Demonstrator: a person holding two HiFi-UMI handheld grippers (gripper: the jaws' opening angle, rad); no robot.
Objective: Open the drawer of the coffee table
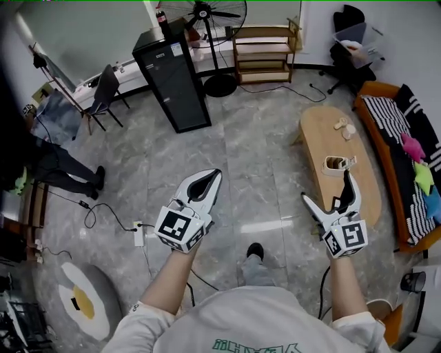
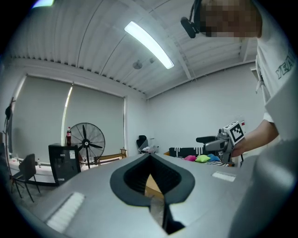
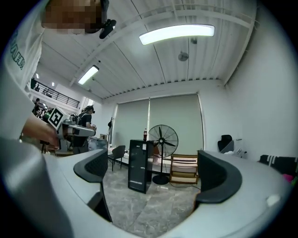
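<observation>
Head view: standing well apart from the coffee table (image 1: 329, 138) off to the right beside the sofa (image 1: 398, 141), drawer not discernible from here, left gripper (image 1: 214, 173) clenched on nothing, right gripper (image 1: 324, 185) spread and empty, apparently just carried at the ready before any approach.

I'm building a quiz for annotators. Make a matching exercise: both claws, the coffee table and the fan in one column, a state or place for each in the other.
1 left claw
2 right claw
3 coffee table
4 fan

a jaws apart
b beside the sofa
c jaws together
d beside the black cabinet

Pairs: 1-c, 2-a, 3-b, 4-d
</observation>
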